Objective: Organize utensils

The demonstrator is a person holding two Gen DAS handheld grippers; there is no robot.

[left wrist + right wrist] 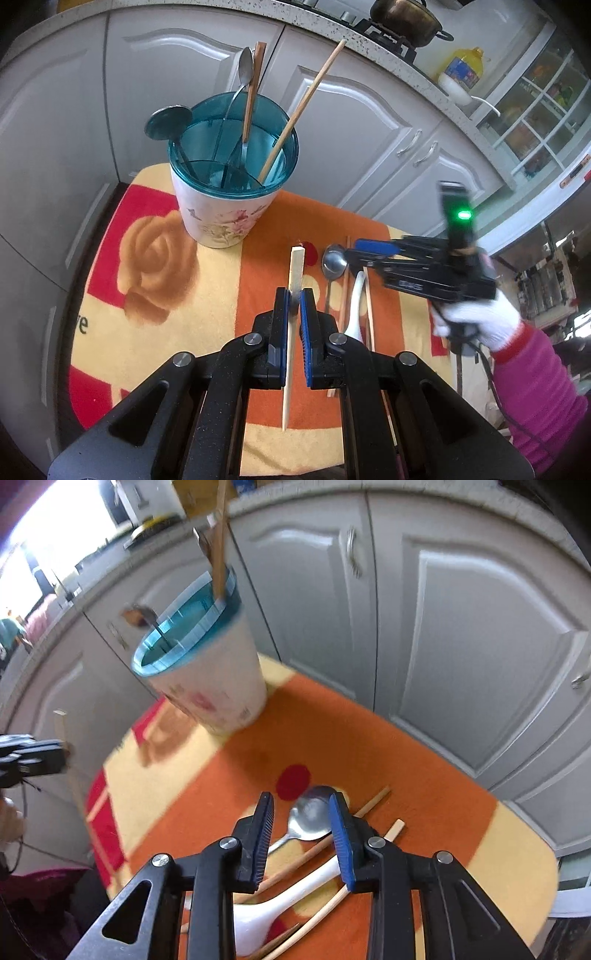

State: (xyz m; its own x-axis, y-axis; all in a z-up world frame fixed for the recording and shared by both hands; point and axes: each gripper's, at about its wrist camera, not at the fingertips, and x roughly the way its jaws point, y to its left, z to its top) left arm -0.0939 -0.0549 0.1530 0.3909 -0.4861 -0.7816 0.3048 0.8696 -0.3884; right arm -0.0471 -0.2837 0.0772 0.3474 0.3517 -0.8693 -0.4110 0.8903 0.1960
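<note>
The left gripper is clenched on a pale chopstick, held clear above the cloth. Judgement: bring its lower tip over the teal-rimmed utensil holder, aim for a free compartment, and release only once the tip is inside. The right gripper stands parted and empty over a steel spoon, brown chopsticks and a white spoon, all lying loose. The surface is an orange, yellow and red patterned towel; grey cabinet doors stand behind.
</note>
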